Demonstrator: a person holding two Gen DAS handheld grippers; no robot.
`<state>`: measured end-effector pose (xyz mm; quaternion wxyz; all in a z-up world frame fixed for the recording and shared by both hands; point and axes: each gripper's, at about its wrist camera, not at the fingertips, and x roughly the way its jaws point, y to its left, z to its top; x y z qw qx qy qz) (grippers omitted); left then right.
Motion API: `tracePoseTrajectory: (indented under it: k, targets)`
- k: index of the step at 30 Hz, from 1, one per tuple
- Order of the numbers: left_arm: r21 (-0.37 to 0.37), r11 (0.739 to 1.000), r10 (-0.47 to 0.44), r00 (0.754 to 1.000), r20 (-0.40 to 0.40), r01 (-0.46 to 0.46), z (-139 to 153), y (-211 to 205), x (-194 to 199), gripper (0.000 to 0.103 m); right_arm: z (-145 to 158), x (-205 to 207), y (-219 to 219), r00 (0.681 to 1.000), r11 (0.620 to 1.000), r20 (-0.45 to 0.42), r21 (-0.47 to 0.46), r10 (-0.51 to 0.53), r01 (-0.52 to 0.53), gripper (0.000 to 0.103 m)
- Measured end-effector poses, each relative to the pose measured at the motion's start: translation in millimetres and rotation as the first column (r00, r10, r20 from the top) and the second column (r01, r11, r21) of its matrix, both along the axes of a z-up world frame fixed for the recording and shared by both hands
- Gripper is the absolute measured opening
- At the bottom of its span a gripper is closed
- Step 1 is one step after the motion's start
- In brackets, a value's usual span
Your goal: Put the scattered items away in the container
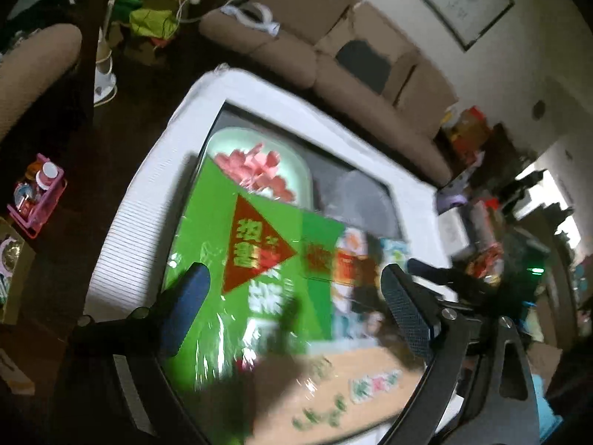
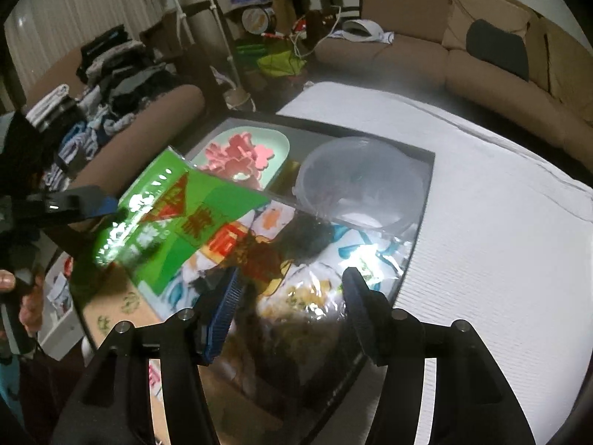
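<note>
While blurred, green packet (image 2: 174,218) seemingly slants lengthwise over tray (image 2: 426,193).

Green packet above the tray

My left fingers (image 2: 111,205) hold a glossy green packet (image 1: 255,259) tilted over the black tray (image 2: 422,200), near the pink-filled mint dish (image 2: 276,144).

The right tool (image 2: 291,311) hangs with its jaws apart above a crinkled clear snack bag (image 2: 296,307) lying in the black-rimmed container (image 2: 426,181). At the left, the left tool (image 2: 111,204) pinches the edge of a green packet (image 2: 174,218) (glossy, with red print), tilted over the container. Behind it sit a mint tray (image 2: 276,141) of pink cutouts (image 2: 241,155) and a clear bowl (image 2: 359,181).
</note>
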<state>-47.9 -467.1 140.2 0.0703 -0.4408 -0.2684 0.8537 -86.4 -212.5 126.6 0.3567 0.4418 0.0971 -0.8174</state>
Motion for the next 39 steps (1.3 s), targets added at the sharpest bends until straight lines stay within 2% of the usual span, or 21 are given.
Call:
tracePoseTrajectory:
  k: [2,5,7,10,13,16,18,20,24,26,31,35,39]
  targets:
    - [-0.015,1.0,0.014,0.999,0.033,-0.014,-14.0,1.1,-8.1,0.092,-8.0,-1.7,-4.6,1.0,0.999,-0.008,0.036,-0.001,0.002,0.059]
    - [0.014,1.0,0.019,1.0,0.013,-0.019,-26.6,-0.2,-7.3,0.092,-19.3,-2.0,-7.2,1.0,0.997,-0.016,0.071,0.006,-0.005,0.059]
    - [-0.05,0.999,0.005,1.0,-0.003,-0.005,-27.1,8.7,-6.0,0.092,-27.5,-2.4,-7.2,1.0,0.995,-0.02,0.095,0.009,-0.007,0.061]
    - [-0.165,0.986,-0.025,1.0,0.015,0.027,-29.2,26.0,-8.2,0.092,-28.9,-0.7,-9.4,0.999,0.994,-0.045,0.111,0.016,-0.011,0.062]
    - [-0.162,0.986,-0.033,0.999,0.032,0.038,-24.6,30.2,-7.3,0.092,-24.3,-2.5,-6.1,1.0,0.996,-0.021,0.088,0.0,0.002,0.062]
    - [-0.171,0.985,-0.036,0.999,-0.025,0.031,-7.4,32.5,3.5,0.093,-9.5,0.8,6.4,1.0,1.0,-0.026,0.004,-0.01,0.01,0.062]
    - [-0.179,0.983,-0.037,0.998,-0.048,0.028,3.3,35.0,11.3,0.093,0.9,0.0,16.6,1.0,0.998,-0.009,-0.058,-0.029,0.029,0.068]
    - [-0.208,0.978,-0.044,0.997,-0.064,0.03,13.7,41.3,21.2,0.093,7.6,1.0,25.0,0.999,0.994,0.024,-0.103,-0.042,0.044,0.086]
    - [-0.318,0.948,-0.06,0.996,-0.068,0.035,26.9,59.0,41.0,0.103,14.4,13.4,28.4,0.999,0.995,0.016,-0.091,-0.034,0.036,0.093]
    - [-0.356,0.934,-0.06,0.996,-0.067,0.032,29.5,65.7,55.2,0.103,16.2,23.6,32.2,0.999,0.995,0.012,-0.093,-0.032,0.033,0.103]
    - [-0.398,0.917,-0.031,0.997,-0.069,0.001,31.7,75.6,88.4,0.103,19.7,50.1,52.4,0.999,0.994,0.011,-0.099,-0.043,0.044,0.103]
    - [-0.425,0.905,-0.031,0.997,-0.073,-0.002,29.7,91.0,117.0,0.103,21.5,79.0,69.6,0.998,0.994,-0.027,-0.095,-0.048,0.045,0.103]
    - [-0.426,0.904,-0.021,0.996,-0.083,-0.017,22.3,109.1,145.8,0.103,13.2,113.9,84.5,0.998,0.995,-0.053,-0.087,-0.045,0.04,0.103]
